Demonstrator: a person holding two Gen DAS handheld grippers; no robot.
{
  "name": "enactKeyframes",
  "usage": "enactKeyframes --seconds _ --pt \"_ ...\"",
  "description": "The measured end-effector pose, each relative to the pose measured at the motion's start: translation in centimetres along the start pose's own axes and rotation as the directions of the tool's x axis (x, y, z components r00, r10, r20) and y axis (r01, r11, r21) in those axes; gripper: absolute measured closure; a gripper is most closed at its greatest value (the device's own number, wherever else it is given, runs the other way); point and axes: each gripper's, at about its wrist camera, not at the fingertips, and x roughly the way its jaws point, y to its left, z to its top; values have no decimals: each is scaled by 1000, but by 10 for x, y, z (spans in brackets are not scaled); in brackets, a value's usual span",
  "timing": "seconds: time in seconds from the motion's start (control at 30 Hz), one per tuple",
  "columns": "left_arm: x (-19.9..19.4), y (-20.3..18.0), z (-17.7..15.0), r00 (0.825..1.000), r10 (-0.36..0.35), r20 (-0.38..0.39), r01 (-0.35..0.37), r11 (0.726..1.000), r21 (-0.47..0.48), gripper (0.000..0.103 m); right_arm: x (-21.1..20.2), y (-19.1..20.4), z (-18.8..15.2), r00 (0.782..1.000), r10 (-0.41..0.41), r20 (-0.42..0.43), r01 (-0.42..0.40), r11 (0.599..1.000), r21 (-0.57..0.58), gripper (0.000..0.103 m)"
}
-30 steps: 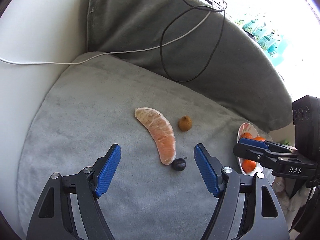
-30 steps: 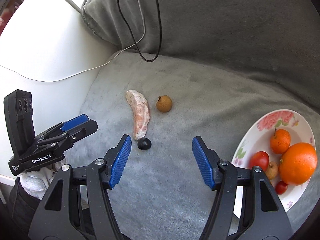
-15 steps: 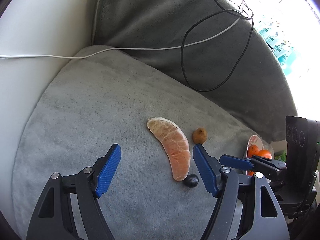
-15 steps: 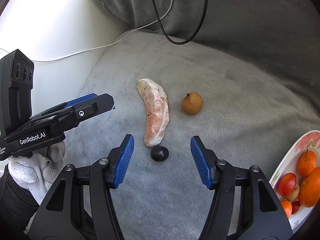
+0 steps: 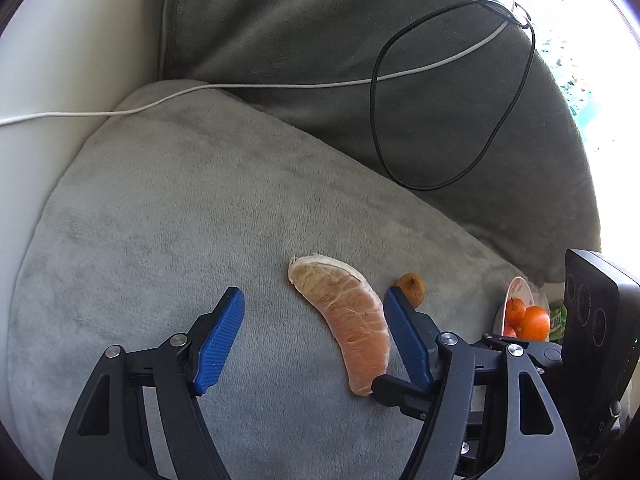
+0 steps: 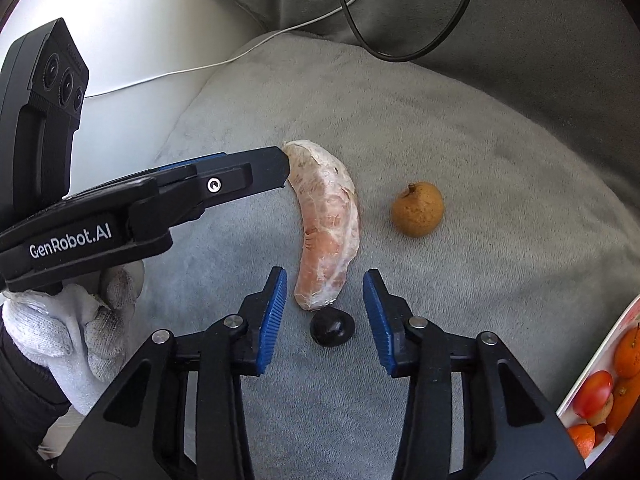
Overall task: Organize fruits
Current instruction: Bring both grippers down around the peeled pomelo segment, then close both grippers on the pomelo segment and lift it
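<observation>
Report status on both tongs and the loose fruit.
Right tongs closing around dark berry, not gripping yet. Left tongs open over pomelo segment. Nothing blocking.

Grey cushion [image 5: 168, 208], darker cushion [image 5: 320, 32] behind, 2 cables (black [image 5: 376, 128], white [image 5: 280, 85])

We hold both claws tilted steeply downward, side by side. Our left claw [image 5: 312, 340] has its blue pads [image 5: 218, 340] spread wide and narrowing slowly. Our right claw [image 6: 326, 320] is closing, its pads [image 6: 274, 320] not yet pressing anything. A white-gloved left hand [image 6: 76, 328] grips the left handle.
</observation>
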Motion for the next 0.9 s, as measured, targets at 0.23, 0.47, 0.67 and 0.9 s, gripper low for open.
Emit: enactKeyframes --seconds 0.23,0.47,0.67,0.9 --pt "13 -2 10 1000 -13 -17 13 1000 23 33 11 1 2 1000 -3 -10 3 1000 -1 73" --pt "22 -1 16 999 -20 -37 21 999 37 34 21 -1 6 1000 5 -17 -5 1000 15 77" --pt "31 -4 16 999 -10 -53 13 999 52 37 21 -2 3 1000 7 -13 -7 1000 17 77" --pt "32 -7 15 998 -2 -59 7 997 77 48 16 -6 -4 1000 16 -2 -16 1000 19 78"
